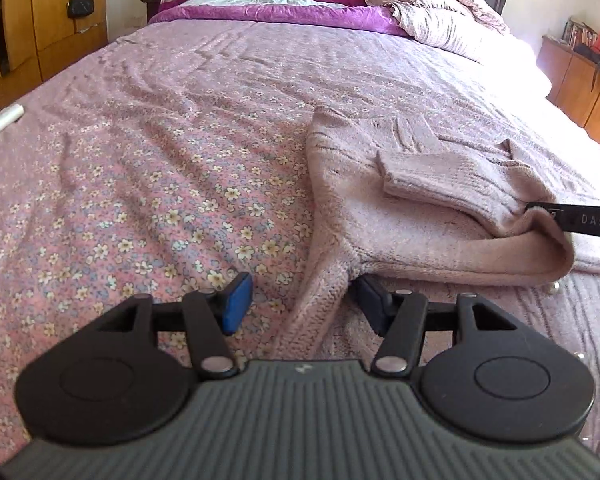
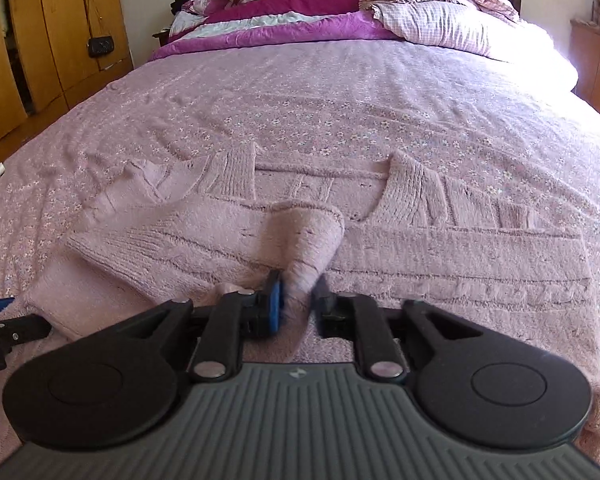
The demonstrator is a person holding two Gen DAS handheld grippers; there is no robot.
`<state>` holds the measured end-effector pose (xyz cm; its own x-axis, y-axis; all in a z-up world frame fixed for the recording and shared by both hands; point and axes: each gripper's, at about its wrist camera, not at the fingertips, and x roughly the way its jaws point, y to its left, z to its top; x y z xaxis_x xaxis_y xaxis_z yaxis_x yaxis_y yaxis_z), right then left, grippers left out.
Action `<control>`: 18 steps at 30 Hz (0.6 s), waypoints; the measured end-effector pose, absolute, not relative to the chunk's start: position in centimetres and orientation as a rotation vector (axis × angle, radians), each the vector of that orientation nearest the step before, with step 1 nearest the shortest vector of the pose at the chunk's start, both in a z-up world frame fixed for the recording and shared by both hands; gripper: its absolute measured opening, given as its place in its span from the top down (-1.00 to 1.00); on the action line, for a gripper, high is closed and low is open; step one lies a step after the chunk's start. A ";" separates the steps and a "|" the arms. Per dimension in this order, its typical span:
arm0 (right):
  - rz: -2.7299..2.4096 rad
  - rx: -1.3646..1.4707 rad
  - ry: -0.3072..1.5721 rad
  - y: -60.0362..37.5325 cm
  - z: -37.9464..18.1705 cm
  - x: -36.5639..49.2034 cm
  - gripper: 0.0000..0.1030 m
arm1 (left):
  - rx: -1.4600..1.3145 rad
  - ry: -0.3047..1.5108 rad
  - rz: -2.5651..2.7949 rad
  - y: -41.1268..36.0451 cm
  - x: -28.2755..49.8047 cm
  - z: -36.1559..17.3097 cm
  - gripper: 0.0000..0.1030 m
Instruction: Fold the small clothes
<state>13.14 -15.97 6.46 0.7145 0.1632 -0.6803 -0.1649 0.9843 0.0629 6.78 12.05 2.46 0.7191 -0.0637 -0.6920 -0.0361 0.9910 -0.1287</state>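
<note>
Nearest the right wrist camera, the right gripper (image 2: 298,300) has its fingers (image 2: 275,300) drawn together on a raised ridge of the pink knitted sweater (image 2: 440,256), which stands up between the pads as a soft hump. Beyond it, the sweater lies spread across the near half of the bed (image 2: 340,92), on a pink floral bedspread (image 1: 140,184), with its neckline toward the headboard and one sleeve (image 1: 440,180) folded across the body. In the left wrist view, the left gripper (image 1: 300,300) has its fingers apart, astride the other sleeve or a side edge of the garment (the view does not settle which), with no grip made; the dark pad sits just beside the knit. As a judgement: the sweater is light, thick and wholly limp, so it will sag and stretch wherever unsupported, and a single pinch lifts only a local peak. Its fuzzy knit should resist slipping in the pads. Hold is best taken at firm edges, namely hem, cuff or shoulder seam, with both grippers lifting together. Loose stitches may snag on the finger hardware.
</note>
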 end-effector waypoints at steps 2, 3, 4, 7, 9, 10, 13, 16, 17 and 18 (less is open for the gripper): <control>0.170 -0.017 0.737 -15.6 7.0 12.5 0.09 | -0.149 0.771 -0.026 12.1 6.7 2.8 -0.15; 0.170 -0.022 0.718 -15.4 7.4 12.2 -0.06 | -0.150 0.769 -0.030 12.2 6.6 3.0 -0.15; 0.175 -0.027 0.696 -15.1 7.9 11.8 -0.19 | -0.147 0.767 -0.031 12.2 6.6 3.2 -0.15; 0.205 -0.056 0.635 -14.1 9.2 10.3 -0.38 | -0.142 0.755 -0.038 12.3 6.5 3.8 -0.15; 0.253 -0.066 0.618 -13.1 9.8 9.8 -0.42 | -0.141 0.744 -0.044 12.3 6.4 4.2 -0.15; 0.287 -0.058 0.625 -12.6 9.8 9.7 -0.42 | -0.140 0.739 -0.045 12.3 6.4 4.3 -0.15; 0.380 -0.050 0.661 -10.8 9.6 9.9 -0.43 | -0.134 0.734 -0.044 12.4 6.4 4.5 -0.15; 0.420 -0.117 0.669 -8.3 8.9 10.3 -0.43 | -0.129 0.741 -0.039 12.6 6.5 4.3 -0.15; 0.430 -0.138 0.670 -7.4 8.7 10.3 -0.43 | -0.128 0.743 -0.038 12.7 6.5 4.3 -0.15; 0.438 -0.153 0.674 -6.4 8.4 10.4 -0.43 | -0.129 0.744 -0.036 12.7 6.5 4.2 -0.15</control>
